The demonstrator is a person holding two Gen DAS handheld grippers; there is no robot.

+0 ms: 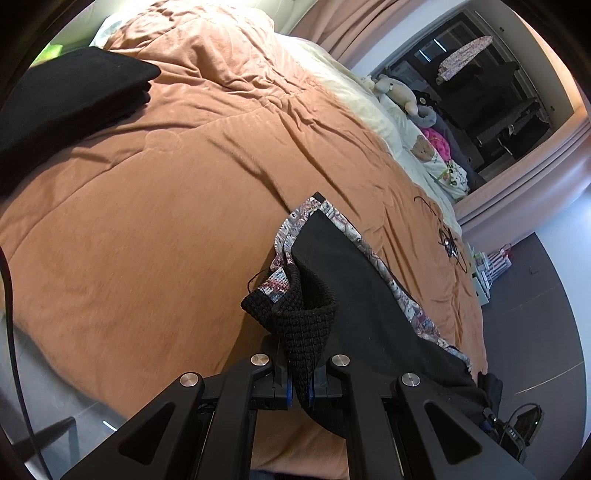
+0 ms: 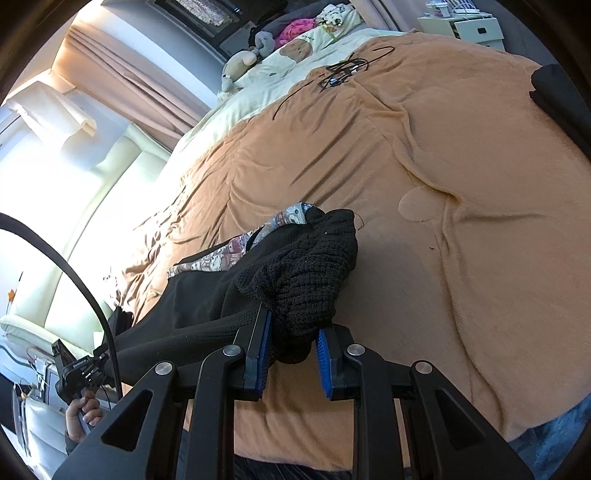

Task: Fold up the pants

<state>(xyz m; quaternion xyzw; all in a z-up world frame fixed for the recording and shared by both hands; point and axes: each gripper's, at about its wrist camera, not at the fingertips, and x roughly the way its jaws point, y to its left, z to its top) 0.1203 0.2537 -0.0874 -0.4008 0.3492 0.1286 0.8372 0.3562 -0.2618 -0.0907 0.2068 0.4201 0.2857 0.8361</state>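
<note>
The pants (image 1: 362,280) are black with a patterned lining and a knitted band, and hang stretched just above the orange blanket (image 1: 166,203). My left gripper (image 1: 300,369) is shut on one knitted corner of the band. In the right wrist view the pants (image 2: 207,295) run off to the left, towards the other gripper in a person's hand (image 2: 79,410). My right gripper (image 2: 293,332) is shut on a thick bunch of the knitted fabric, its blue pads (image 2: 264,339) pressing on both sides. The cloth between the two grippers sags a little.
A stack of folded black garments (image 1: 66,99) lies at the far left of the bed. A tangled black cable (image 2: 341,70) rests on the blanket near the cream pillow with soft toys (image 2: 243,59). White drawers (image 2: 476,29) stand beyond the bed; curtains (image 2: 140,85) hang by the window.
</note>
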